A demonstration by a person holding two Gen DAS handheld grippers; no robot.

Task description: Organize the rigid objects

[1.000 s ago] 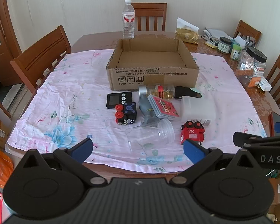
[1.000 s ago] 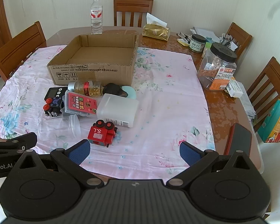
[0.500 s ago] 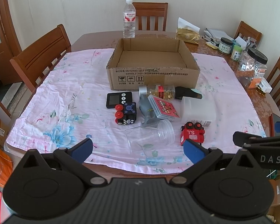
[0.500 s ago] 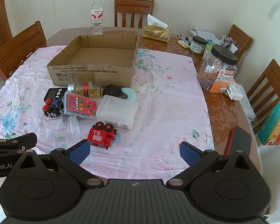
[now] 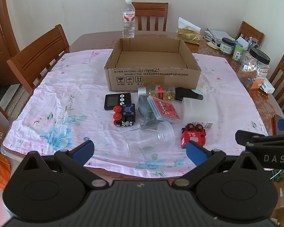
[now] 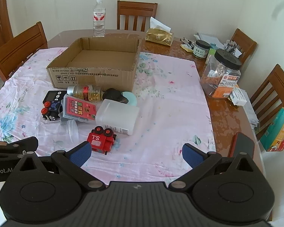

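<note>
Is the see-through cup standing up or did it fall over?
Fallen over. The clear plastic cup lies on its side on the pink cloth, its round open mouth facing the red toy train.

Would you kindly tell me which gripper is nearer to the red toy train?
Right, narrowly. The red toy train lies beside the right gripper's left fingertip; from the left gripper, it sits beyond the right fingertip.

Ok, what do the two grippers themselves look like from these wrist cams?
The left gripper and the right gripper look alike: a black ribbed plastic body, two round black discs, angled black arms with silver pivot screws, and blue-padded fingers. White lettering "DAS" marks the right one's side, "Robot.AI" the left's. No cables or sleeves show.
</note>
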